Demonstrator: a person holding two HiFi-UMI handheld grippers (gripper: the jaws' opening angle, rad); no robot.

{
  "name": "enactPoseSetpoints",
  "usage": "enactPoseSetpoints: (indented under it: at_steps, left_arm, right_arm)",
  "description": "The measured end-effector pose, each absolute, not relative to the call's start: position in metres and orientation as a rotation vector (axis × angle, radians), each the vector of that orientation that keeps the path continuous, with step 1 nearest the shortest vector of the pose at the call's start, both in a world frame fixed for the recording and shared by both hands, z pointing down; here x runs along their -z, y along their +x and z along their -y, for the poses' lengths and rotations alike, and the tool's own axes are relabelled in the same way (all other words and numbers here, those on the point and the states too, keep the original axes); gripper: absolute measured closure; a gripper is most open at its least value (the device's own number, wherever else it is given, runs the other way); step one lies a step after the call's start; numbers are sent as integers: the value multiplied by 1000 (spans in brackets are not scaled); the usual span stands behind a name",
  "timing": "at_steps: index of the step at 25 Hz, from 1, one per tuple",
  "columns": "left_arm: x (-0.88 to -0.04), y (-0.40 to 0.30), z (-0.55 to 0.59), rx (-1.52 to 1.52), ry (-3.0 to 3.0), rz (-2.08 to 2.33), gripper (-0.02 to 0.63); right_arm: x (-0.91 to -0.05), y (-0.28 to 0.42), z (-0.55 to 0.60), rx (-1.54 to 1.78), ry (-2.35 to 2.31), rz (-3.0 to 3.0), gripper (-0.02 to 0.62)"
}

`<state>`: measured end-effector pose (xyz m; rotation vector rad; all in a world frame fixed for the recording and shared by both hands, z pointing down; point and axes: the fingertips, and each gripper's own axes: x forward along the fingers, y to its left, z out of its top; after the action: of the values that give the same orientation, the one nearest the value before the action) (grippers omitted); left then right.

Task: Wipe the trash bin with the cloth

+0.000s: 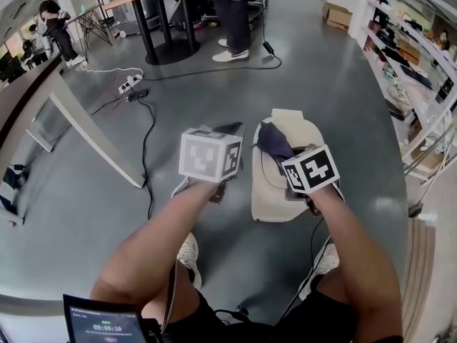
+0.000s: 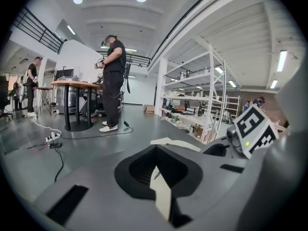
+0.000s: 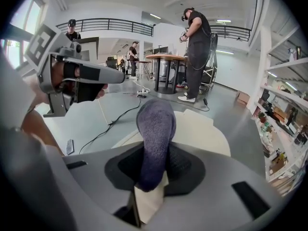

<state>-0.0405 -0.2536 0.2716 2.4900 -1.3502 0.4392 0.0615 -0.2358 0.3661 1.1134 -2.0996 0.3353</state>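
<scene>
A cream trash bin (image 1: pixel 268 193) lies on its side on the grey floor in front of me. My right gripper (image 1: pixel 281 156) hovers over its upper part, shut on a dark blue cloth (image 1: pixel 273 140). In the right gripper view the cloth (image 3: pixel 155 137) sticks up out of the jaws of the right gripper (image 3: pixel 148 196), with the bin (image 3: pixel 204 129) just beyond it. My left gripper (image 1: pixel 227 131) hangs to the left of the bin, apart from it, shut with nothing in it. In the left gripper view the left gripper (image 2: pixel 159 186) shows closed jaws and the bin's rim (image 2: pixel 175 143) ahead.
Black cables (image 1: pixel 146 141) and a power strip (image 1: pixel 128 84) lie on the floor to the left. A white panel (image 1: pixel 93 131) leans at left. A person (image 1: pixel 232 13) stands by a table (image 1: pixel 168 20) ahead. Shelving (image 1: pixel 421 70) lines the right side.
</scene>
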Motion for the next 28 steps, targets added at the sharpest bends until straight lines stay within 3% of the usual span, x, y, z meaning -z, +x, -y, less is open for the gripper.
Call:
enactPoseSetpoints:
  at_steps: [28]
  left_arm:
    - [-275, -3, 245, -583, 2609, 1262, 609]
  right_arm:
    - [-370, 182, 236, -396, 1378, 1954, 503]
